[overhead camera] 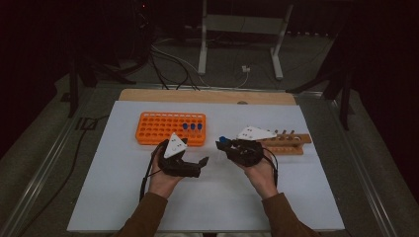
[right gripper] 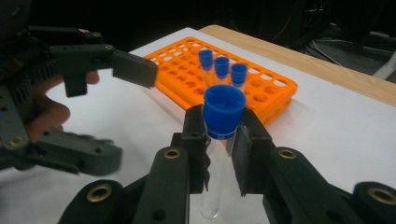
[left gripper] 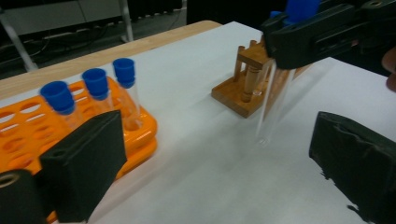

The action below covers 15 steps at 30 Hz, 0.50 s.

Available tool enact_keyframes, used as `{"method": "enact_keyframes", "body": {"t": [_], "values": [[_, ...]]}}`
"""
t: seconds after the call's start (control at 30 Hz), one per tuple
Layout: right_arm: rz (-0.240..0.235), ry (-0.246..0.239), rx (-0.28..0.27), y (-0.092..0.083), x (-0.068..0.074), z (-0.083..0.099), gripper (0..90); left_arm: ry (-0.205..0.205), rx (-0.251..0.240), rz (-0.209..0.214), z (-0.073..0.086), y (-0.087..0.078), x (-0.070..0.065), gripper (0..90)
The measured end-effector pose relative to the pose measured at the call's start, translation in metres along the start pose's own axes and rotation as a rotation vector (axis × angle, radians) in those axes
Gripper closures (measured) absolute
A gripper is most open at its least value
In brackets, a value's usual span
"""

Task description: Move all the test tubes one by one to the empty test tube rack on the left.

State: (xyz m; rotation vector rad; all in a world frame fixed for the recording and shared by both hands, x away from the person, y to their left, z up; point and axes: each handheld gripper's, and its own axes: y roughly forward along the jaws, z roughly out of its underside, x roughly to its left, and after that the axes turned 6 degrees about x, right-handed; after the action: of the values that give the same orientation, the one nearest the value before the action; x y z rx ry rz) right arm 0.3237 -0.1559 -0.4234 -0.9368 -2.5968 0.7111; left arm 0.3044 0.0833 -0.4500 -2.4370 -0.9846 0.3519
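Observation:
My right gripper (overhead camera: 225, 143) (right gripper: 223, 144) is shut on a clear test tube (right gripper: 212, 191) just under its blue cap (right gripper: 224, 109), and the tube hangs upright above the white mat. In the left gripper view that tube (left gripper: 273, 102) hangs from the right gripper (left gripper: 303, 39), in front of my own jaws. My left gripper (overhead camera: 195, 152) (left gripper: 219, 172) stands open and holds nothing, pointing at the tube from the left and close to it. Behind the left gripper lies an orange rack (overhead camera: 158, 128) (right gripper: 273, 88) with three blue-capped tubes (overhead camera: 192, 127) (left gripper: 95, 84). A wooden rack (overhead camera: 291, 143) (left gripper: 247, 84) stands behind the right gripper.
A white mat (overhead camera: 207, 202) covers the table, with a wooden strip (overhead camera: 207, 95) along its far edge. Beyond the table are floor cables (overhead camera: 173, 64) and a white metal stand (overhead camera: 242, 29). Bare mat lies in front of both hands.

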Motion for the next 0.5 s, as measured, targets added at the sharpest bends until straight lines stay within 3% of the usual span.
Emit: {"method": "enact_keyframes", "body": {"t": [0.37, 0.5], "values": [[-0.03, -0.005, 0.002, 0.009, 0.01, -0.002, 77.1, 0.063, 0.017, 0.012, -0.007, 0.011, -0.014, 24.1], [-0.038, -0.011, -0.002, 0.01, 0.013, -0.003, 77.1, 0.071, 0.009, 0.011, -0.009, 0.015, -0.017, 40.4]]}}
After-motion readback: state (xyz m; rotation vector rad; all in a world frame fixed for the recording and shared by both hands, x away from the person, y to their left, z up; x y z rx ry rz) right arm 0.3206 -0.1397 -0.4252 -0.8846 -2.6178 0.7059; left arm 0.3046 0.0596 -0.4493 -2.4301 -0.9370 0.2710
